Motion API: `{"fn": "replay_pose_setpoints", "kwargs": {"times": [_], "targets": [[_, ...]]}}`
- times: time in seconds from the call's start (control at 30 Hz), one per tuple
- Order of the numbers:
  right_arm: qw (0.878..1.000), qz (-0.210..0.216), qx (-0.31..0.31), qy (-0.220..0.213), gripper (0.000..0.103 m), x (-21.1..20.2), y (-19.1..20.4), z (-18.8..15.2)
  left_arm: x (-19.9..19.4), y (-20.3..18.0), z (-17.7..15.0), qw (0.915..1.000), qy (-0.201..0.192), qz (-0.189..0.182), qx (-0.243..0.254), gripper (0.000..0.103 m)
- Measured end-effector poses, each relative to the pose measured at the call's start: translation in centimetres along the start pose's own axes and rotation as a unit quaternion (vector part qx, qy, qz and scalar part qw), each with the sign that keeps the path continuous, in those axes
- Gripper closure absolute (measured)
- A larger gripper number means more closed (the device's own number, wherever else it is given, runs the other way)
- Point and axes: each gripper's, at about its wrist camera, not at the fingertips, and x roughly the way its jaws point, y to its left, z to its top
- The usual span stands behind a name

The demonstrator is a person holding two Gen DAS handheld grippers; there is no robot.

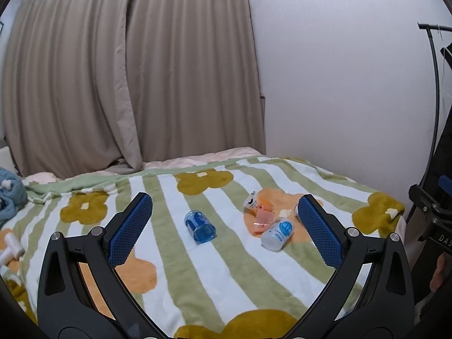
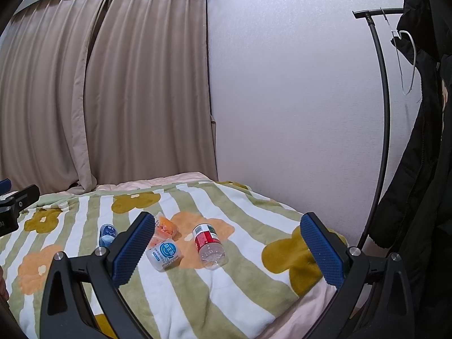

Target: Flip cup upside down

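Note:
Several small cups lie on their sides on a striped flower blanket point(image 1: 214, 276). A blue clear cup point(image 1: 200, 226) lies between my left gripper's fingers, farther off; it also shows in the right wrist view point(image 2: 107, 235). A white cup with a blue label point(image 1: 277, 234) point(image 2: 165, 254) lies beside an orange packet point(image 1: 262, 217) point(image 2: 166, 227). A clear cup with a red label point(image 2: 209, 246) lies on its side ahead of my right gripper. My left gripper point(image 1: 226, 206) and right gripper point(image 2: 227, 226) are both open, empty and held above the blanket.
Beige curtains point(image 1: 113, 84) and a white wall point(image 1: 339, 84) stand behind the bed. A black clothes rack point(image 2: 381, 113) with a dark coat point(image 2: 423, 141) stands at the right. A blue towel point(image 1: 10, 195) and a small white object point(image 1: 12, 247) lie at the left.

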Motion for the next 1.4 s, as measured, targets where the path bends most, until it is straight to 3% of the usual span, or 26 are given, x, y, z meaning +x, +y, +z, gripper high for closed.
{"fn": "replay_pose_setpoints", "kwargs": {"times": [0.97, 1.13, 1.2, 1.4], "targets": [[1.000, 0.005, 0.001, -0.007, 0.000, 0.1, 0.4, -0.1, 0.0, -0.2, 0.1, 0.9999, -0.012, -0.007, -0.008, 0.000], [1.000, 0.011, 0.000, -0.004, 0.000, 0.3, 0.5, 0.1, -0.5, -0.3, 0.3, 0.9996, -0.028, 0.003, -0.008, 0.000], [1.000, 0.011, -0.003, -0.003, 0.000, 0.6, 0.6, 0.3, 0.0, 0.0, 0.8, 0.9997, -0.020, -0.005, -0.010, 0.000], [1.000, 0.022, 0.002, -0.002, 0.000, 1.5, 0.1, 0.4, 4.5, 0.6, 2.8, 0.9996, 0.018, 0.015, 0.016, 0.000]]}}
